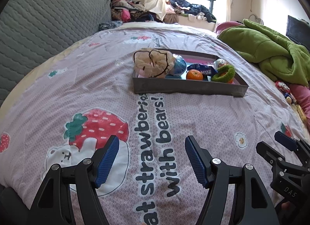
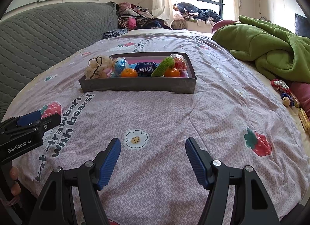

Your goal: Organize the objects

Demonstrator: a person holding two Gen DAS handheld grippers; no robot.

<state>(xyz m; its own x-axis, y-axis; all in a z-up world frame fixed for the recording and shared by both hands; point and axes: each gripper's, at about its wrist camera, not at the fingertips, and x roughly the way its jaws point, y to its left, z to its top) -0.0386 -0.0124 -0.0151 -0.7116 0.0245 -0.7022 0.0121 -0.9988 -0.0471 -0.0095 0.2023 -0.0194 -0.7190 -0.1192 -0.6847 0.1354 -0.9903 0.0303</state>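
A grey tray (image 1: 186,88) (image 2: 135,86) sits on the pink strawberry bedspread ahead of both grippers. It holds a beige mesh sponge (image 1: 153,63) (image 2: 97,67), a blue ball (image 1: 179,66) (image 2: 119,65), an orange (image 1: 194,75) (image 2: 129,73), a dark blue snack pack (image 1: 205,69) (image 2: 145,67), a green fuzzy ring (image 1: 224,73) (image 2: 162,66) and a second orange (image 2: 172,73). My left gripper (image 1: 152,143) is open and empty, low over the bedspread. My right gripper (image 2: 153,144) is open and empty too. Each gripper shows at the edge of the other's view.
A green blanket (image 1: 267,50) (image 2: 271,46) is heaped at the right. Small wrapped sweets (image 1: 286,91) (image 2: 284,91) lie by the bed's right edge. A grey quilted headboard (image 1: 48,27) stands at the left. Clothes are piled by the window.
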